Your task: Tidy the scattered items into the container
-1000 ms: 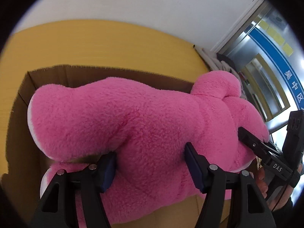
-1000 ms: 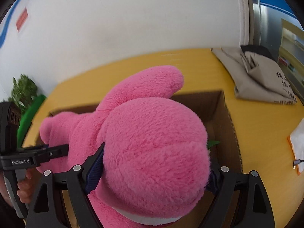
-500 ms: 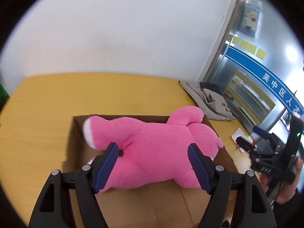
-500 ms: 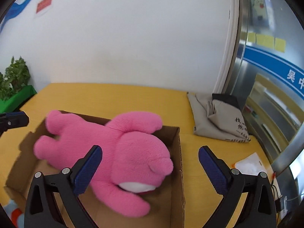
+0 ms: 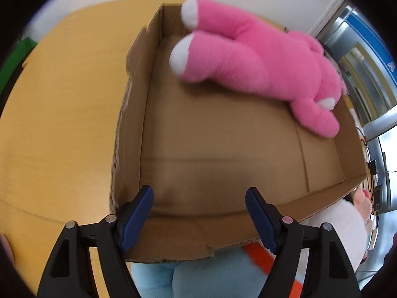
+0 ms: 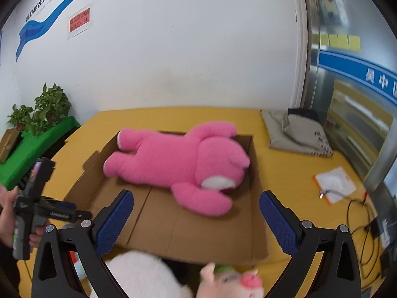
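Note:
A big pink plush bear (image 6: 178,166) lies on its side along the far wall of an open cardboard box (image 6: 218,236); it also shows in the left wrist view (image 5: 260,64), inside the box (image 5: 134,114). My left gripper (image 5: 198,217) is open and empty above the box's near wall. My right gripper (image 6: 196,221) is open and empty above the box's near edge. A white plush pig (image 6: 223,281) lies on the table just in front of the box, under the right gripper; it also shows in the left wrist view (image 5: 340,226).
The box stands on a yellow table (image 6: 292,173). A grey cloth bag (image 6: 295,131) lies at the back right, with a white paper (image 6: 335,183) and cables (image 6: 359,213) near the right edge. Potted plants (image 6: 42,111) stand on a green ledge at left.
Both grippers opened and let go of the pink bear, which now lies in the box. Both grippers pulled back toward the box's near edge; the left one swung round to the left end.

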{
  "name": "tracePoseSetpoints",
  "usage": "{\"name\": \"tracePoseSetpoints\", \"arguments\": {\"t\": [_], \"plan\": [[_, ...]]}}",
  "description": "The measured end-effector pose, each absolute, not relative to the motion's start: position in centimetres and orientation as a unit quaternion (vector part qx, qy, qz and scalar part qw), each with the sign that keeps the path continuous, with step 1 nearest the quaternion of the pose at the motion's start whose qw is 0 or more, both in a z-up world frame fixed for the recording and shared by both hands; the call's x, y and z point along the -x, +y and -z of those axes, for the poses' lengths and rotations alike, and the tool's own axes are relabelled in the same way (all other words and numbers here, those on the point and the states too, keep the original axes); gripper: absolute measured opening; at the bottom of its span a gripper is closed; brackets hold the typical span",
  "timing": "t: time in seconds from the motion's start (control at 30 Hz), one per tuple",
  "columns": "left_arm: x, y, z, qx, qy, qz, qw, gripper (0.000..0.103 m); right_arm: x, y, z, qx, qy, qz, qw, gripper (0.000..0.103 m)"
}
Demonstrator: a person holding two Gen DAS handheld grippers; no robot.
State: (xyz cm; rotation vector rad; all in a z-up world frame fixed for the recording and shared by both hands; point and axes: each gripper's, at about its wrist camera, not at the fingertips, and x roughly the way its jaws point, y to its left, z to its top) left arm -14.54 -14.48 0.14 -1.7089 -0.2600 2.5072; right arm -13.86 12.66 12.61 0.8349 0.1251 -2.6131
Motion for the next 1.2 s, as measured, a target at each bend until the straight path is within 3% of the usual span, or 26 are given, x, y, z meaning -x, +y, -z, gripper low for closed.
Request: {"name": "tracePoseSetpoints", "arguments": {"t": [0.33,0.53,0.6,0.67,1.0,1.2], "plan": [[11.4,-14.9,-0.7,0.54,-0.089,-0.837,0.033,0.072,6.5,16.3,-11.5,-0.274,0.024,0.935,0.224,0.103],[4.8,-15.5,-6.9,0.433,-0.06,-0.899,0.012,0.072,5.8,16.6,-10.8,-0.284,0.002,0.927,0.245,0.103],[1.5,-16.5,-8.4,0.398,-0.065,-0.915,0.003,0.079,5.3,15.7,-10.3,-0.284,0.002,0.923,0.259,0.103],[-1.4,-17.6,-8.8,0.377,-0.077,-0.923,-0.007,0.08,4.4,14.4,-9.4,-0.287,0.003,0.915,0.283,0.103],[-8.0,-23.3,-4.2,0.408,-0.132,-0.903,-0.031,0.08,1.6,6.2,-4.5,-0.335,0.024,0.867,0.369,0.103],[-6.8,-24.1,-1.3,0.431,-0.175,-0.885,0.008,0.08,1.3,0.7,-3.0,-0.331,0.104,0.856,0.385,0.103]]}}
